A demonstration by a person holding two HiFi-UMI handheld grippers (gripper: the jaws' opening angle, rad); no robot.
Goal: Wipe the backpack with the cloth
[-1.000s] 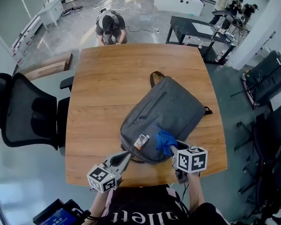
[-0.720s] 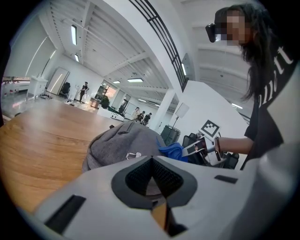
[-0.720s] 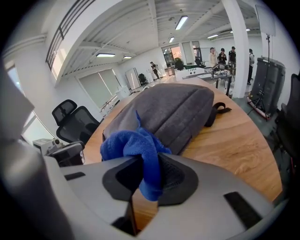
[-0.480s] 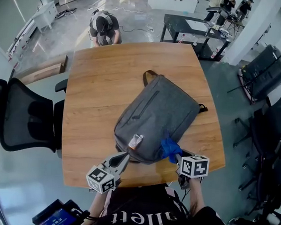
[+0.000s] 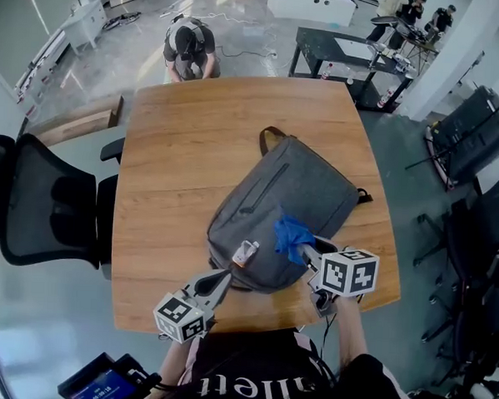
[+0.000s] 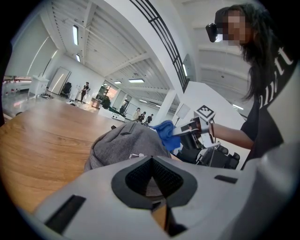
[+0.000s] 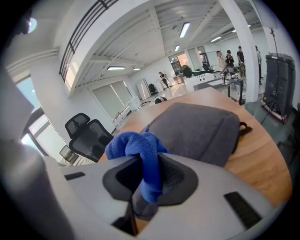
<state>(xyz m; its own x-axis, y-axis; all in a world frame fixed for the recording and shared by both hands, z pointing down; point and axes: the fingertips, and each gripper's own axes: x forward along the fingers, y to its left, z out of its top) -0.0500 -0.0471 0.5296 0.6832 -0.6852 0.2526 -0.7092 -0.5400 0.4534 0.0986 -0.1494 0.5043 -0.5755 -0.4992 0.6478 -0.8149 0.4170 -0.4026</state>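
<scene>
The right gripper is squeezed tight on the blue cloth. The cloth sticks up in a bunch above the jaws, and a bit of it hangs down between them. From the head view, the right gripper holds the cloth over the near end of the grey backpack. The cloth looks like it is right on the bag, but I cannot tell if it is pressing down.

The left gripper has its jaws closed together, and nothing is between them. In the head view the left gripper points at the near edge of the backpack, just beside a small white tag on the bag. Its tip is very close to the bag, but I cannot tell if it touches.

The backpack lies flat on a wooden table. It is turned at a slant, with its brown handle loop at the far end. A zip runs along its top side.

A black office chair stands at the left of the table. Past the far edge of the table, a person is bent low on the floor. A black table stands further back on the right.
</scene>
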